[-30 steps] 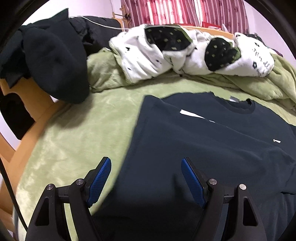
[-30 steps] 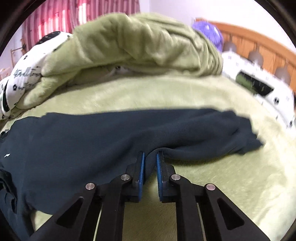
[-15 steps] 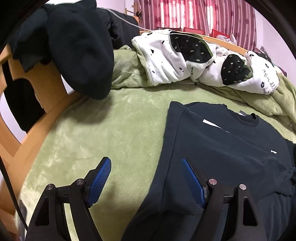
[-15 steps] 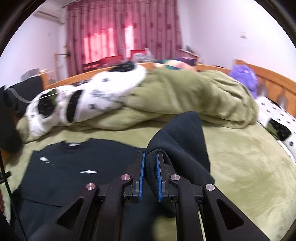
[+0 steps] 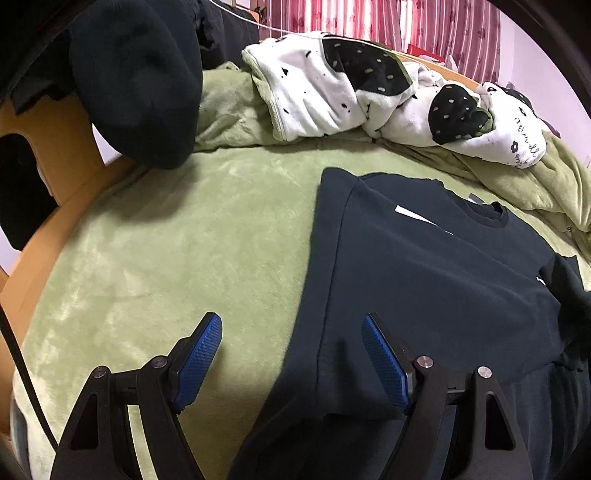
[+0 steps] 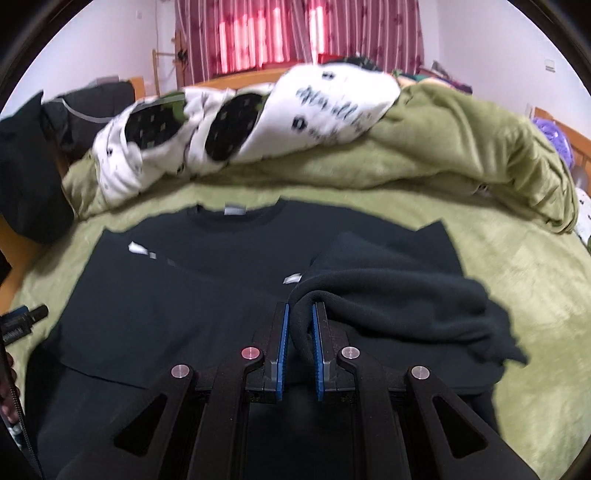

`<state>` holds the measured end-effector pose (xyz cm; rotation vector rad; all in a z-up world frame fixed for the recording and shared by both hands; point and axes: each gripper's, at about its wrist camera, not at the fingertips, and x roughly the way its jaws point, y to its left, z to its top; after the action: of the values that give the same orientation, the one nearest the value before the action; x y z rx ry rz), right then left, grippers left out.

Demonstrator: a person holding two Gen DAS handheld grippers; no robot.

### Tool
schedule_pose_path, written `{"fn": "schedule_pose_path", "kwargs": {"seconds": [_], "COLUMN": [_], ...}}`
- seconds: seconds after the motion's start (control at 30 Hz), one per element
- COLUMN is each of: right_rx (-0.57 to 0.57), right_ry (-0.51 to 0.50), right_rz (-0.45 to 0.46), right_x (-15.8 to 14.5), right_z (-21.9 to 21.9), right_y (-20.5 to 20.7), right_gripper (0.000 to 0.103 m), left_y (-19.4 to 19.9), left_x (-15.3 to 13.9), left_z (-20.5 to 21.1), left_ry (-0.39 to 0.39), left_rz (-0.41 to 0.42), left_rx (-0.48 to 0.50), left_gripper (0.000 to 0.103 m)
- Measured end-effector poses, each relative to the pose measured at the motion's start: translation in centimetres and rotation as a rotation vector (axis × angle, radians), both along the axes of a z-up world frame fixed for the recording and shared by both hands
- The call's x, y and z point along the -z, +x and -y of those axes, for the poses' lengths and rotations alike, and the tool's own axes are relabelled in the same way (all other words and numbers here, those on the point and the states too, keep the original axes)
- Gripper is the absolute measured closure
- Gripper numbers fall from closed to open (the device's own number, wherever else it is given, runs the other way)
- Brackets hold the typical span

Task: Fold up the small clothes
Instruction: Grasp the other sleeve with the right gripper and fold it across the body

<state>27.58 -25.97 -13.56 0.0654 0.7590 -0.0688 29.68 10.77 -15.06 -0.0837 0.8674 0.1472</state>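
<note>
A dark navy sweatshirt lies flat, chest up, on the green blanket. My left gripper hovers open over the shirt's left side edge, one finger above the blanket and one above the shirt, holding nothing. In the right wrist view the sweatshirt fills the middle, and its right sleeve is folded across the chest. My right gripper has a fold of that sleeve pinched between its blue pads, and its jaws are starting to open. The sleeve's end also shows at the right edge of the left wrist view.
A white quilt with black spotted patches and a bunched green blanket are heaped along the far side of the bed. Dark clothes hang over the wooden bed frame at the left. Red curtains hang behind.
My right gripper lifted the sleeve from where it lay stretched out at the right and carried it left over the shirt's chest. My left gripper shifted left to the shirt's side edge.
</note>
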Motion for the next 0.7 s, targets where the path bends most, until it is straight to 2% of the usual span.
{"fn": "schedule_pose_path", "kwargs": {"seconds": [0.17, 0.23, 0.3, 0.33, 0.4, 0.5, 0.7], "right_rx": [-0.033, -0.044, -0.039, -0.03, -0.018, 0.001, 0.105], "right_ry": [-0.002, -0.002, -0.021, -0.027, -0.012, 0.007, -0.039], "right_rz": [-0.095, -0.11, -0.092, -0.07, -0.035, -0.009, 0.027], "right_x": [3.3, 3.6, 3.2, 2.6, 1.6, -0.1, -2.5], "right_z": [-0.2, 0.2, 0.7, 1.1, 2.3, 4.4, 9.7], "right_y": [0.0, -0.8, -1.8, -2.6, -3.9, -5.5, -8.3], "right_gripper": [0.084, 0.083, 0.081, 0.074, 0.068, 0.068, 0.066], "left_y": [0.0, -0.1, -0.4, -0.6, -0.9, -1.4, -2.5], "left_x": [0.0, -0.3, -0.7, -0.8, -1.3, -1.8, -3.0], "left_z": [0.7, 1.0, 1.5, 1.7, 2.6, 4.2, 9.6], "left_ry": [0.003, 0.006, 0.002, 0.002, 0.01, 0.013, 0.022], "left_rz": [0.009, 0.016, 0.024, 0.028, 0.038, 0.036, 0.046], "left_rx": [0.001, 0.007, 0.012, 0.015, 0.029, 0.049, 0.108], "left_gripper": [0.026, 0.026, 0.026, 0.026, 0.026, 0.026, 0.026]}}
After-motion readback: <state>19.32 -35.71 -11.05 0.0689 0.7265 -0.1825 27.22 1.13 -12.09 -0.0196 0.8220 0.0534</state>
